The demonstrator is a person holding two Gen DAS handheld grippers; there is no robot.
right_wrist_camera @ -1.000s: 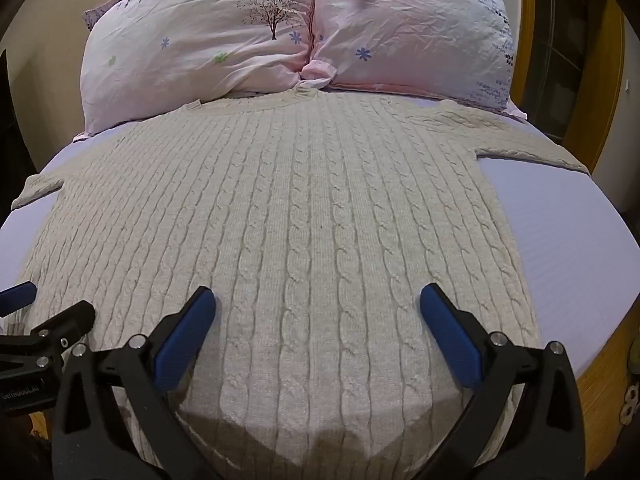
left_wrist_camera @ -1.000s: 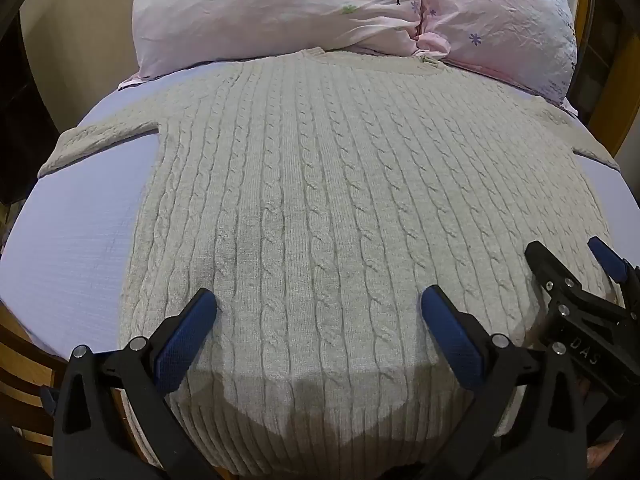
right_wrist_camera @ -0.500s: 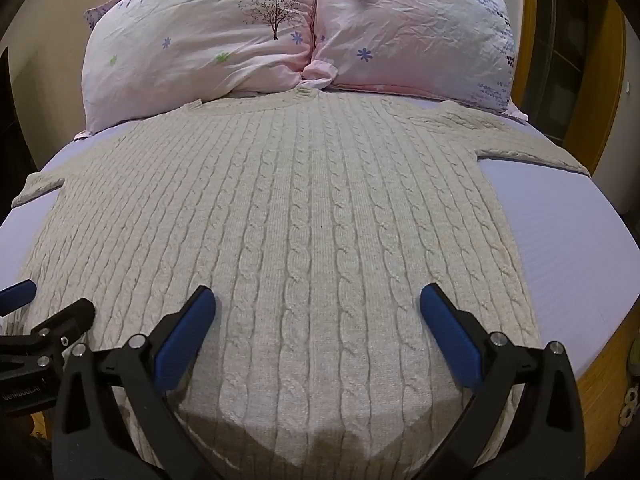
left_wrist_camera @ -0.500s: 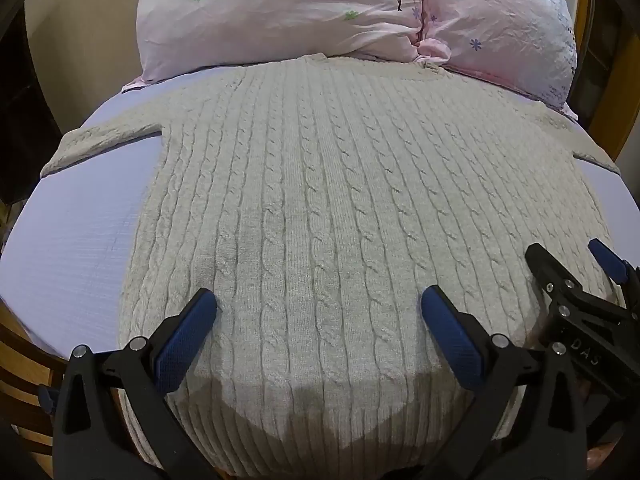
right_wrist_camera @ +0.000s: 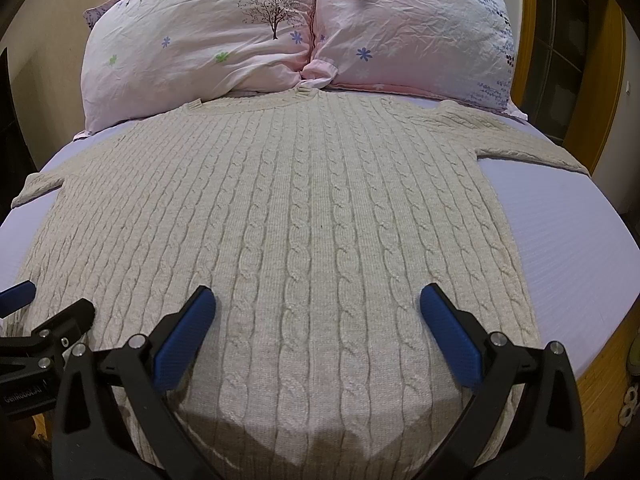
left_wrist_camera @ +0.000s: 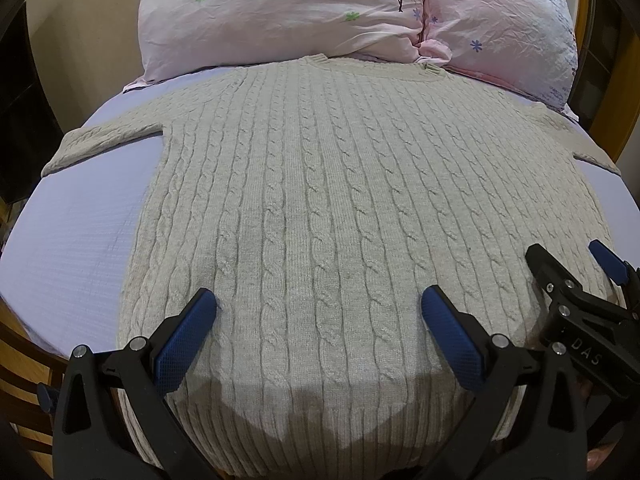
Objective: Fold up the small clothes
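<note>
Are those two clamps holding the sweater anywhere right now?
No. Both the left gripper and right gripper hang open above the sweater, nothing between their jaws.

A bedroom in a home is shown. A bed [right_wrist_camera: 572, 248] covered with a pale lilac sheet is seen, and two crumpled pink pillows [right_wrist_camera: 208, 28] printed with small flowers and a bare tree are propped side by side at its head. A wooden bed frame [right_wrist_camera: 608, 364] is visible at the mattress edge, and a plain cream wall [left_wrist_camera: 84, 40] is seen behind.
</note>
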